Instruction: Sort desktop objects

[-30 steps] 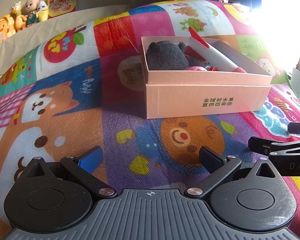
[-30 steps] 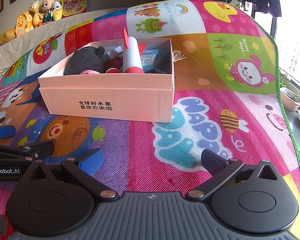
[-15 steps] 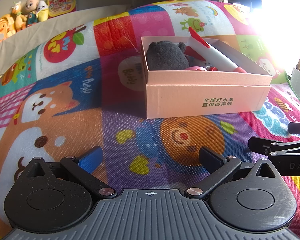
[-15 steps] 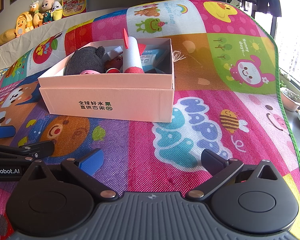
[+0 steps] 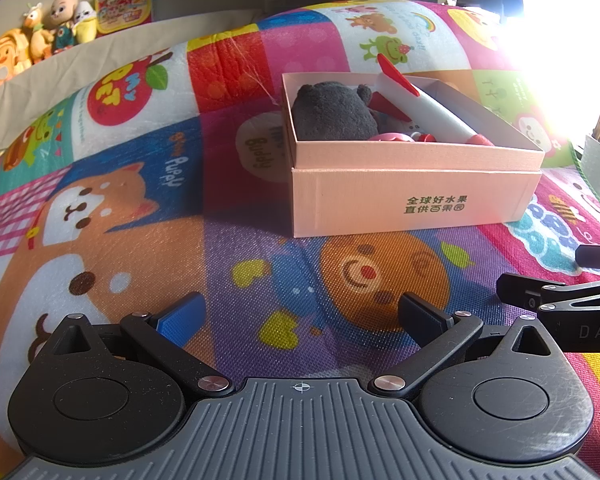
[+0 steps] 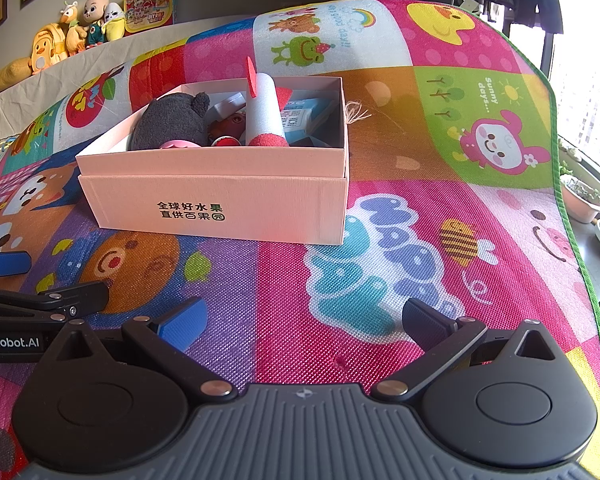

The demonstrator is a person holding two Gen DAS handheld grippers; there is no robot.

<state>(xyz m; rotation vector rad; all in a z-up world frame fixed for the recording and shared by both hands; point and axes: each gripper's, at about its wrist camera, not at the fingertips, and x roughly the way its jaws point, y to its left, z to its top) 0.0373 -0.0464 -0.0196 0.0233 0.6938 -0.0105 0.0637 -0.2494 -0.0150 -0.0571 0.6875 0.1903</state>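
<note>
Pink cardboard box [image 6: 220, 200] on play mat [image 6: 380, 272], holding grey plush [image 6: 168, 124] and foam rocket [image 6: 266, 116]; left tongs [image 5: 300, 316] and right tongs [image 6: 304, 320] spread, empty, near box front, unmoved; sorting likely finished.

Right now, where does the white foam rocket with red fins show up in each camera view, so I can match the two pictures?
Left wrist view: white foam rocket lies upper right of centre, slanting across the pink box, right of the grey plush.
Right wrist view: rocket sits upper centre in the box, its red end toward the camera.
Shared landmark: the green lettering on the box front.
</note>
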